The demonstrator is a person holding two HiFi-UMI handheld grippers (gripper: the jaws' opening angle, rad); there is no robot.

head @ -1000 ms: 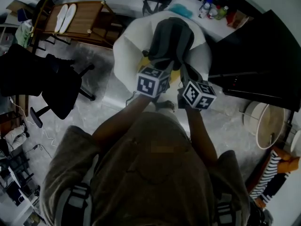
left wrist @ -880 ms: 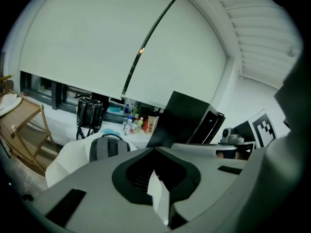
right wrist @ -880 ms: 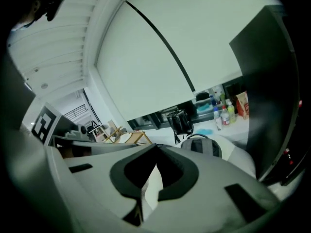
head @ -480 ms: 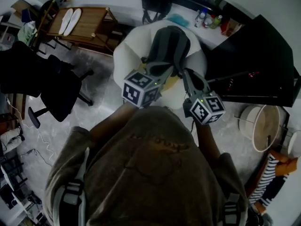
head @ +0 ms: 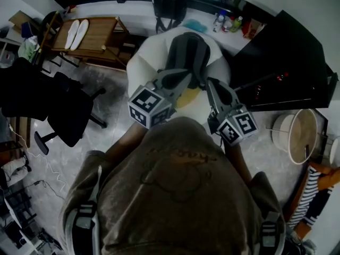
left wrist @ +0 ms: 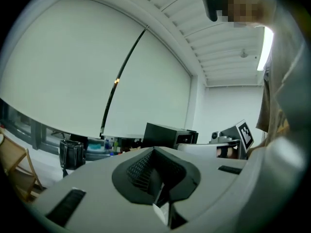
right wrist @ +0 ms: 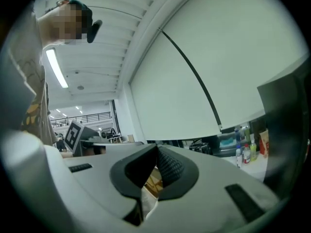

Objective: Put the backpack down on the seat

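In the head view the dark grey backpack [head: 187,52] lies on the white round seat [head: 142,65], straps toward me. My left gripper [head: 182,78] is shut and empty, its tip at the backpack's near end; whether it touches I cannot tell. My right gripper [head: 211,85] is also shut with nothing in it, just right of the backpack's near end. In the left gripper view the left gripper [left wrist: 155,154] points up at a window blind with its pads together. The right gripper [right wrist: 156,150] in its own view points up the same way, pads together. Neither gripper view shows the backpack.
A wooden table [head: 101,39] with two white insoles stands at the back left. A black office chair [head: 66,102] is to the left. A black cabinet [head: 289,62] fills the right, with a round basket [head: 300,137] below it. Bottles [head: 226,21] and a black bag [head: 169,4] sit behind the seat.
Both grippers have drawn back toward my body and spread apart, the left going left and the right going right and down. The backpack stays on the seat.
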